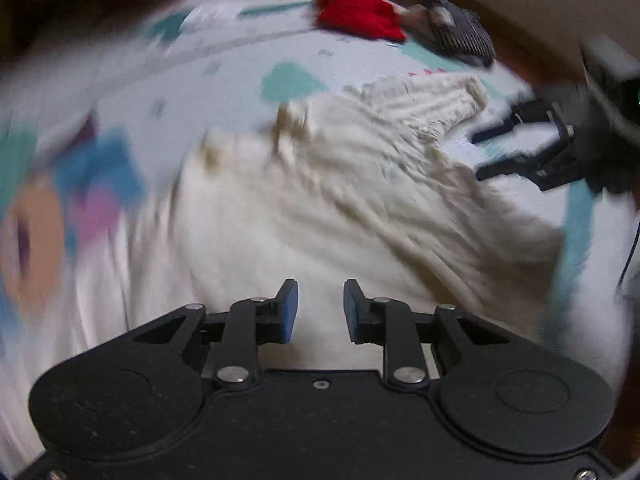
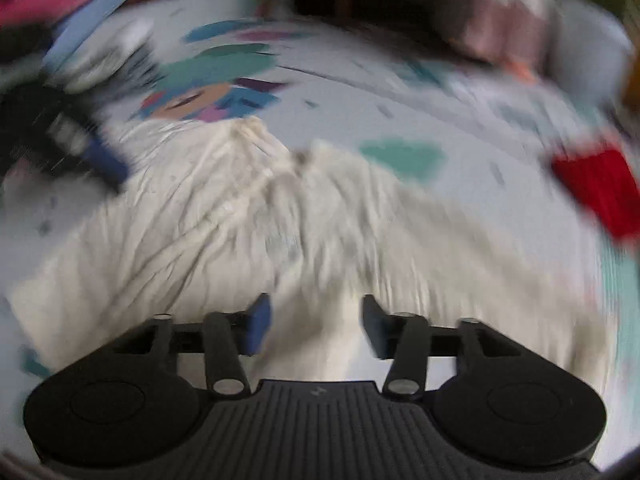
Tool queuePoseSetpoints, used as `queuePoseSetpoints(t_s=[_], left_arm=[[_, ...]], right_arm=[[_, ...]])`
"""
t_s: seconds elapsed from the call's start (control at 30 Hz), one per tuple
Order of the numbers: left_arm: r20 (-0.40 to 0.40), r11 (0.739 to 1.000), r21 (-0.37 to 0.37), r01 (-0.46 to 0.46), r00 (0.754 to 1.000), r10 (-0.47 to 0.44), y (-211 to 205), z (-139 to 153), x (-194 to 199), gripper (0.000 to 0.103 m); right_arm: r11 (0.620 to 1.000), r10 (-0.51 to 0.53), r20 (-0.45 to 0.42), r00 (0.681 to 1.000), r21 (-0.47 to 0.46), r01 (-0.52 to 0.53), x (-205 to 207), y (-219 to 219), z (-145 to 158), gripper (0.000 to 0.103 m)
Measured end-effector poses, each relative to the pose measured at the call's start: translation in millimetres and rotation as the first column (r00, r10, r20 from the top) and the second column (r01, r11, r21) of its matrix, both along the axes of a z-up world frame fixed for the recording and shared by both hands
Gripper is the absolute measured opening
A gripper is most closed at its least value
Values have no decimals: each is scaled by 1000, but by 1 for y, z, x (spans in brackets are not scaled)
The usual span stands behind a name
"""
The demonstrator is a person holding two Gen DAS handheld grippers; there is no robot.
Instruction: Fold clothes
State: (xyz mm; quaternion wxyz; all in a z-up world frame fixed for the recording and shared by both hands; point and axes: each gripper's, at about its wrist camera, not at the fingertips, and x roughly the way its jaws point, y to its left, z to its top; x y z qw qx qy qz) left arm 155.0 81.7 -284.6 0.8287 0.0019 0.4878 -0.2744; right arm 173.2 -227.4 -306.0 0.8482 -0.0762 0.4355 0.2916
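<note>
A cream, wrinkled garment lies spread across a bed sheet printed with coloured cartoon shapes. My left gripper hovers over its near part, blue pads apart, with only cloth showing below the gap. My right gripper stands open over the same garment and nothing is pinched between its pads. In the left wrist view the right gripper shows at the garment's right edge with its fingers spread. The left gripper is a blur at the garment's left edge in the right wrist view.
A red garment lies farther back on the sheet, with a dark striped garment beside it. A wall rises behind them. Both views are heavily motion-blurred.
</note>
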Motion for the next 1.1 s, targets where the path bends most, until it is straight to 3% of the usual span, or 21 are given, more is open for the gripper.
queuePoseSetpoints(t_s=[0.03, 0.13, 0.2, 0.27, 0.3, 0.33, 0.37, 0.4, 0.43, 0.67, 0.73, 0.77, 0.83, 0.87, 0.97, 1.0, 1.1], left_arm=[[-49, 998, -37, -51, 998, 49, 9, -5, -16, 46], [-202, 979, -109, -174, 968, 149, 25, -26, -59, 48], [-290, 960, -150, -235, 939, 184, 25, -41, -80, 48], [-329, 937, -184, -297, 917, 226, 23, -51, -91, 48], [-332, 923, -197, -332, 908, 256, 23, -52, -93, 48], [-336, 909, -212, -358, 900, 276, 23, -53, -93, 48], [-332, 907, -224, -358, 903, 274, 22, -53, -91, 45], [-320, 910, -232, -343, 910, 262, 21, -53, -88, 25], [-308, 913, -241, -329, 918, 249, 19, -54, -86, 15], [-374, 937, -270, -223, 921, 111, 21, -51, -88, 10], [-411, 953, -239, -188, 908, 76, 21, -54, -93, 10], [-409, 964, -211, -160, 910, 61, 20, -53, -96, 12], [-377, 983, -152, -104, 925, 40, 20, -46, -99, 25], [-332, 988, -130, -87, 942, 39, 20, -36, -99, 26], [-181, 994, -84, -68, 982, 52, 18, -8, -97, 26], [-133, 995, -82, -61, 990, 49, 17, -1, -97, 26], [-16, 998, -61, -13, 1000, 12, 4, 3, -86, 39]], right_arm=[[998, -50, -77, 996, 30, 52, -14, -7, -5, 58], [984, -152, -269, 951, 43, 170, -54, -22, -26, 58], [966, -209, -320, 924, 79, 245, -67, -31, -31, 58], [944, -249, -356, 901, 121, 308, -69, -37, -32, 58], [935, -258, -371, 892, 137, 328, -67, -38, -32, 49], [934, -256, -376, 891, 142, 328, -67, -37, -32, 47], [937, -248, -373, 894, 140, 319, -67, -34, -32, 42], [941, -240, -371, 897, 138, 309, -67, -31, -31, 21], [941, -237, -372, 897, 140, 307, -68, -31, -30, 19], [945, -197, -447, 873, 151, 290, -93, -36, -22, 16], [965, -151, -472, 868, 119, 232, -110, -33, -24, 18], [974, -127, -483, 866, 103, 200, -118, -31, -25, 24], [983, -106, -448, 888, 87, 162, -128, -34, -18, 28], [986, -105, -389, 915, 80, 148, -130, -38, -8, 30], [1000, -25, -97, 995, -1, 25, -136, -31, 24, 32], [999, 37, -25, 999, -23, -38, -133, -20, 30, 32], [983, 177, 46, 983, -44, -176, -100, 20, 27, 32]])
